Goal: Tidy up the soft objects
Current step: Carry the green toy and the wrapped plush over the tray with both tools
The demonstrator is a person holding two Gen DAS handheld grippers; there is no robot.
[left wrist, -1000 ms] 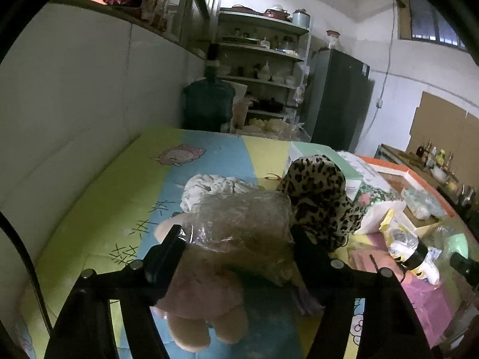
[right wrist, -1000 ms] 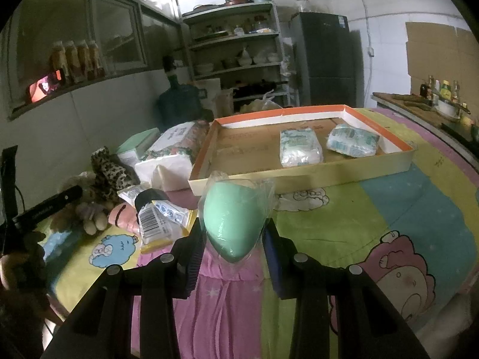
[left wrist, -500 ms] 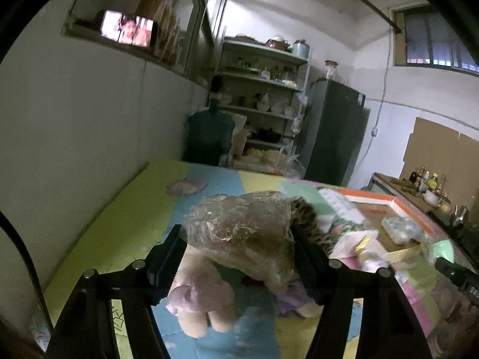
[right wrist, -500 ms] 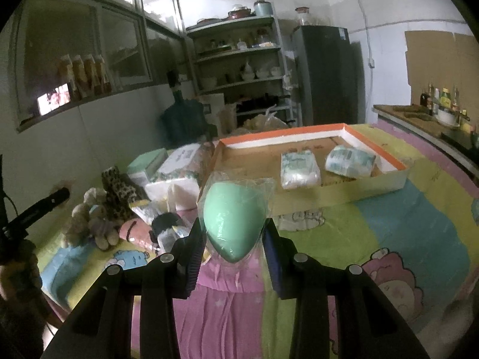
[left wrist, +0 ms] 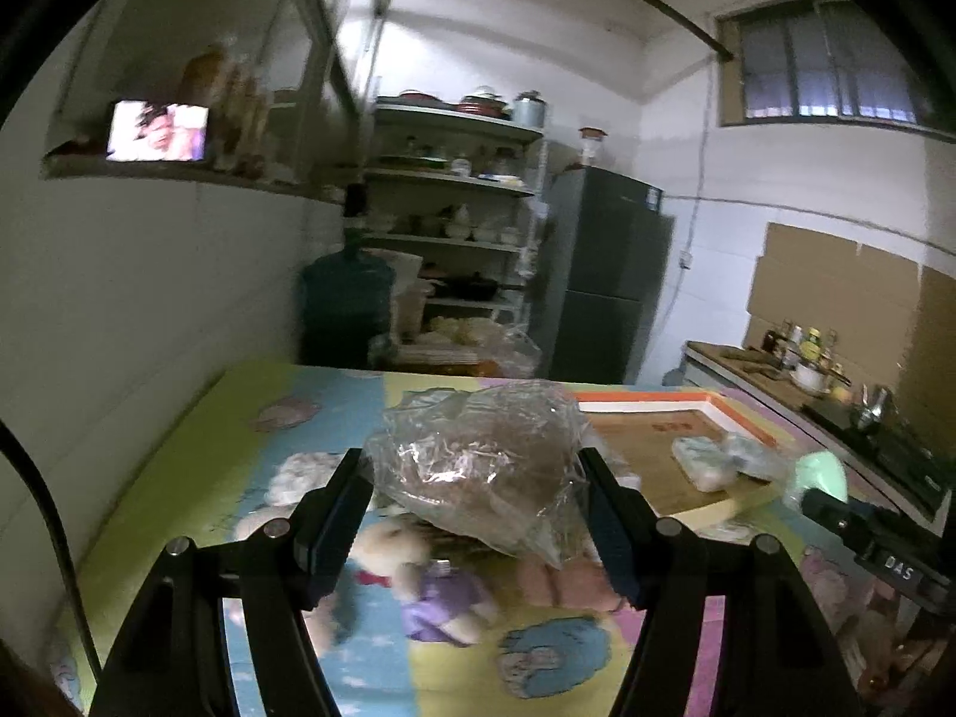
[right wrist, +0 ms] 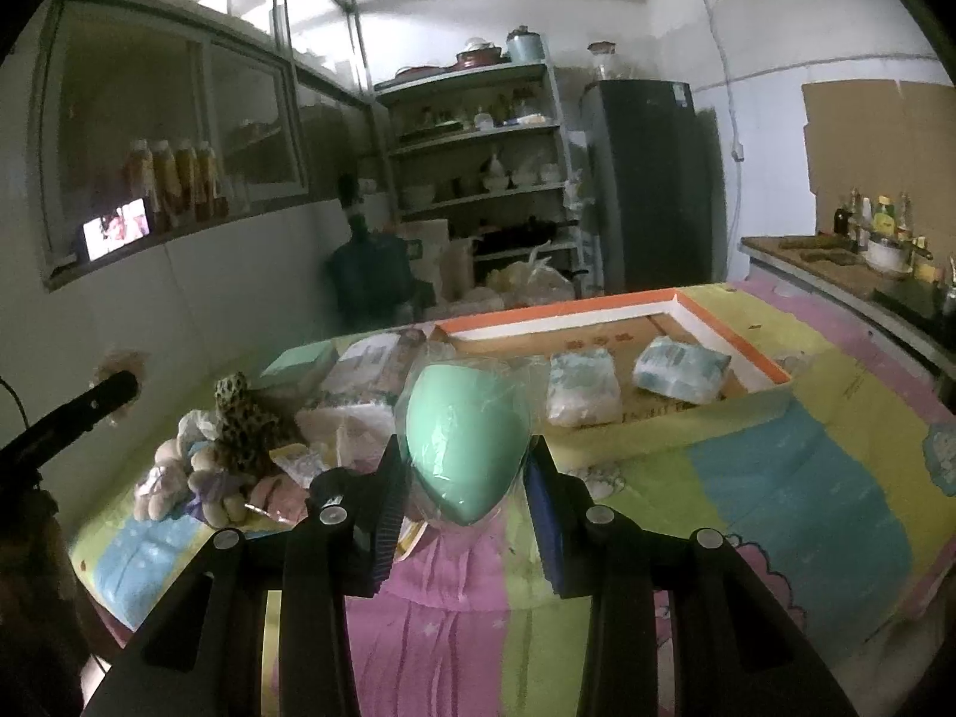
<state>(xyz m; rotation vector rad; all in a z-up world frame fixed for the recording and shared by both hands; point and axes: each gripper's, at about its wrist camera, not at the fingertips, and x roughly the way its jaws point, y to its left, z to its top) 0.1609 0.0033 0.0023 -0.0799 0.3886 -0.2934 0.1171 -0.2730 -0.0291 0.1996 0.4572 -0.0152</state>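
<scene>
- The left gripper [left wrist: 475,499] pinches a brown soft thing wrapped in a crinkled clear plastic bag [left wrist: 478,466]; both black fingers press its sides, and it is held up clear of the surface.
- The right gripper [right wrist: 466,478] is clamped on a mint-green egg-shaped sponge [right wrist: 466,436] inside a clear wrapper, its pointed end down between the fingers, also lifted off the surface.
- Beneath both lies the surface [right wrist: 806,496], covered by a cloth in yellow, blue, pink and green blocks with cartoon prints.
- A shallow cardboard tray [right wrist: 735,328] with an orange-and-white rim sits at the far side of the surface. Two white-and-blue soft packs [right wrist: 582,385] lie inside it, side by side but apart.
- In the left wrist view, small plush toys [left wrist: 418,573] lie on the cloth under the held bag: a cream one with a purple body, and a pink bundle [left wrist: 564,585] just beside it.
- In the right wrist view, a leopard-print plush [right wrist: 245,424] stands among those toys on the left, with a few boxes and packets [right wrist: 364,370] between it and the tray.
- The mint sponge also shows at the right edge of the left wrist view, near the tray's corner.
- A shelf rack [right wrist: 478,137] and a dark fridge [right wrist: 651,179] stand behind.
</scene>
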